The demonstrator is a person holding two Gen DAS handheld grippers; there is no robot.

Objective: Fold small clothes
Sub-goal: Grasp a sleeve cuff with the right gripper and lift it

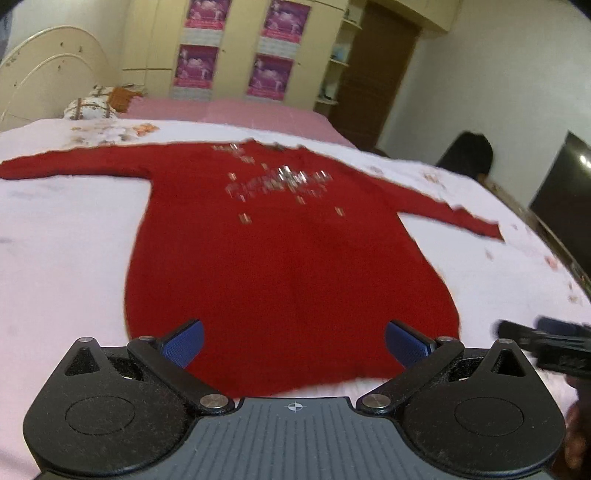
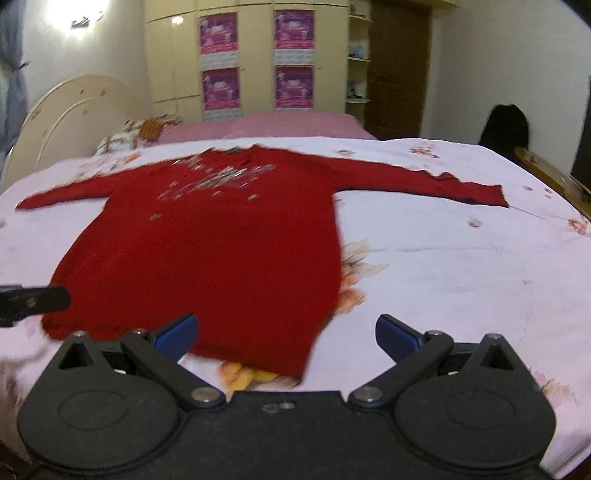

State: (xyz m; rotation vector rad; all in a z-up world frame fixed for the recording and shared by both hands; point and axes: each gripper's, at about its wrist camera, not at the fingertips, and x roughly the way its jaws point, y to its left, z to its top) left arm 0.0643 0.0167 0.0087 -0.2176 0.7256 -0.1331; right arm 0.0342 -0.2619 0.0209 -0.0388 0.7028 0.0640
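Holding my left gripper (image 1: 293, 341) wide open over the hem, I had nothing between its blue ribbed pads (image 1: 188, 343); black hinged arms ran back to the ridged grey body. My right gripper (image 2: 286, 334) was equally wide, gripping nothing, blue pads (image 2: 179, 332) apart, the near-left pad over the hem's edge, the other over bare sheet.

The red garment (image 1: 280, 266) lay flat, front up, on the bed sheet (image 1: 62, 240), hem toward me, both long sleeves spread out sideways. Fabric looked matte and soft, knit-like; frames were blurred so weave unclear. Small shiny silvery embellishments (image 1: 280, 181) clustered across the chest below the neckline. From the right wrist view the same garment (image 2: 207, 251) sat left of centre, with my left gripper's black tip (image 2: 33, 299) poking in at the left edge.

Sheet was pale pink-white, smooth, with orange-brown floral prints (image 2: 351, 284). Beyond it a plain pink cover (image 2: 266, 123), a patterned pillow (image 1: 88, 107), a curved cream headboard (image 1: 48, 70), and a cream wardrobe with magenta posters (image 2: 293, 29).
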